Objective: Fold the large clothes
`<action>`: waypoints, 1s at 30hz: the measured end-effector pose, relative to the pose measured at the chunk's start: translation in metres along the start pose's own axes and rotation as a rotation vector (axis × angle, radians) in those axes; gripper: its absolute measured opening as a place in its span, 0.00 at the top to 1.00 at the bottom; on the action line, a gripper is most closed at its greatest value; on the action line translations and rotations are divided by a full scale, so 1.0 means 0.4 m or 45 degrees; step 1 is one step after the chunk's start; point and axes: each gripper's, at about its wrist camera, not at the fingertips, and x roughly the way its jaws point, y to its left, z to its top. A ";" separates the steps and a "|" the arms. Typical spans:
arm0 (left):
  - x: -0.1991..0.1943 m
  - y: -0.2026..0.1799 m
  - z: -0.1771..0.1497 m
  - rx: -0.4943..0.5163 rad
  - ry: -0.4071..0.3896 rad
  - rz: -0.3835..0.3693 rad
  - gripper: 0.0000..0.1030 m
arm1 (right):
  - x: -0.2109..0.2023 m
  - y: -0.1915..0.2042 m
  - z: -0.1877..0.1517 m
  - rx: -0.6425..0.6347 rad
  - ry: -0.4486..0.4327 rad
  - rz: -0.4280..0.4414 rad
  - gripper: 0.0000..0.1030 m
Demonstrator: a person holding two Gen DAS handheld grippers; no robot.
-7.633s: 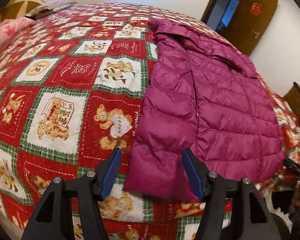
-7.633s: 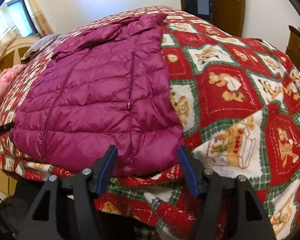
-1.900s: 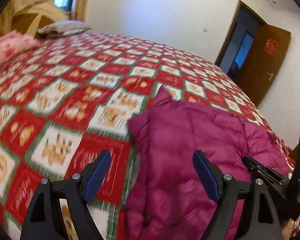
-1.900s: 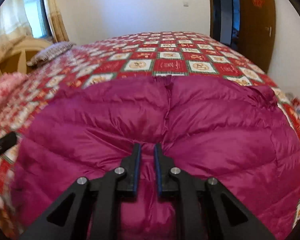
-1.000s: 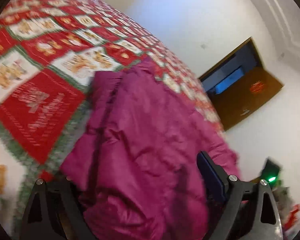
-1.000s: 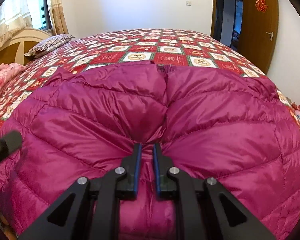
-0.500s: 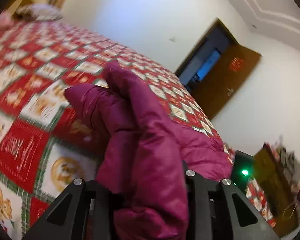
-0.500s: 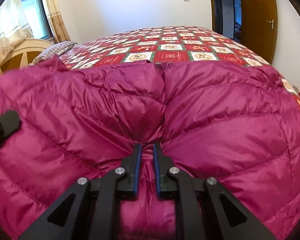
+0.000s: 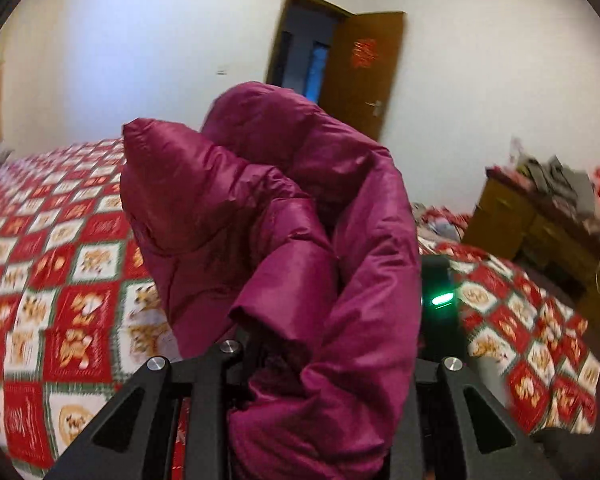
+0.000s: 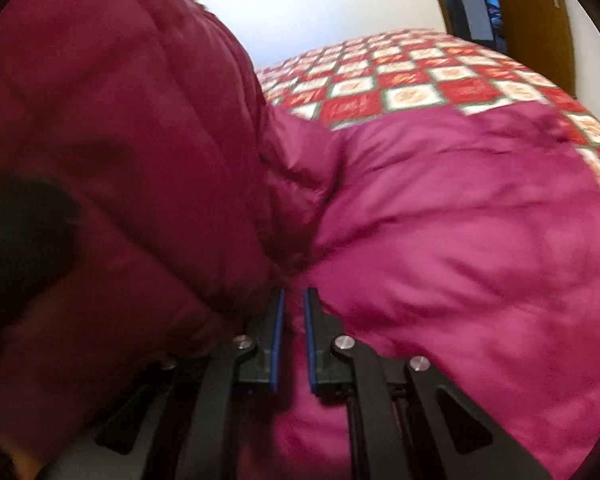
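Magenta quilted fabric filled my left wrist view: the puffer jacket (image 9: pixel 300 240) stood bunched above the bed (image 9: pixel 80 280), a thick fold of it clamped in the jaws of my left gripper (image 9: pixel 324 360), which were closed on it with the cloth hiding the pads. Behind it lay the red-and-white patchwork bedspread (image 9: pixel 520 340), the brown door (image 9: pixel 364 72) ajar in the far wall, and a wooden dresser (image 9: pixel 540 224) off the bed's right edge.

In my right wrist view, my right gripper (image 10: pixel 293 312) had its jaws shut tight on a pinch of the jacket (image 10: pixel 460 240), blue pads (image 10: pixel 277 340) nearly meeting. The jacket's raised half loomed on the left; the rest lay on the bedspread (image 10: pixel 400 80).
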 end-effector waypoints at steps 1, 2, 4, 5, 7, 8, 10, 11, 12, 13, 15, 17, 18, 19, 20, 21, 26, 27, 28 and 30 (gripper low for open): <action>0.007 -0.022 -0.002 0.037 0.006 -0.009 0.73 | -0.028 -0.016 -0.006 0.007 -0.017 0.002 0.90; 0.020 -0.026 0.001 0.055 0.011 -0.012 0.72 | -0.067 -0.042 -0.015 0.020 -0.037 -0.012 0.90; 0.043 -0.068 -0.010 0.128 0.035 -0.022 0.72 | -0.121 -0.084 -0.029 0.052 -0.060 -0.035 0.90; 0.058 -0.087 -0.014 0.158 0.050 -0.025 0.72 | -0.145 -0.104 -0.035 0.067 -0.070 -0.050 0.90; 0.089 -0.123 -0.021 0.204 0.081 -0.035 0.72 | -0.197 -0.149 -0.048 0.109 -0.090 -0.094 0.85; 0.108 -0.143 -0.028 0.228 0.101 -0.047 0.72 | -0.217 -0.165 -0.053 0.126 -0.100 -0.103 0.82; 0.145 -0.174 -0.048 0.281 0.140 -0.062 0.72 | -0.261 -0.202 -0.066 0.163 -0.125 -0.158 0.82; 0.166 -0.192 -0.061 0.318 0.158 -0.058 0.72 | -0.279 -0.217 -0.068 0.176 -0.133 -0.182 0.81; 0.185 -0.211 -0.074 0.357 0.173 -0.052 0.72 | -0.297 -0.234 -0.071 0.192 -0.143 -0.209 0.81; 0.204 -0.225 -0.085 0.390 0.185 -0.046 0.72 | -0.314 -0.250 -0.072 0.206 -0.155 -0.229 0.81; 0.235 -0.255 -0.111 0.446 0.199 -0.041 0.72 | -0.343 -0.279 -0.065 0.246 -0.186 -0.237 0.80; 0.253 -0.281 -0.132 0.513 0.199 -0.039 0.72 | -0.361 -0.312 -0.048 0.314 -0.215 -0.191 0.58; 0.257 -0.286 -0.137 0.537 0.193 -0.036 0.72 | -0.365 -0.329 -0.037 0.351 -0.228 -0.145 0.46; 0.261 -0.290 -0.144 0.554 0.184 -0.037 0.72 | -0.365 -0.337 -0.027 0.370 -0.236 -0.105 0.24; 0.260 -0.289 -0.147 0.547 0.180 -0.046 0.72 | -0.364 -0.350 -0.015 0.381 -0.239 -0.055 0.18; 0.261 -0.282 -0.147 0.529 0.179 -0.059 0.72 | -0.357 -0.357 -0.002 0.379 -0.226 -0.024 0.18; 0.255 -0.248 -0.136 0.479 0.196 -0.086 0.72 | -0.257 -0.328 0.073 0.285 -0.076 -0.004 0.32; 0.256 -0.249 -0.134 0.484 0.198 -0.081 0.72 | -0.235 -0.314 0.083 0.243 -0.034 -0.041 0.41; 0.254 -0.248 -0.132 0.492 0.202 -0.072 0.68 | -0.214 -0.295 0.090 0.177 0.014 -0.089 0.61; 0.246 -0.246 -0.129 0.503 0.214 -0.071 0.65 | -0.198 -0.261 0.092 0.054 0.055 -0.199 0.74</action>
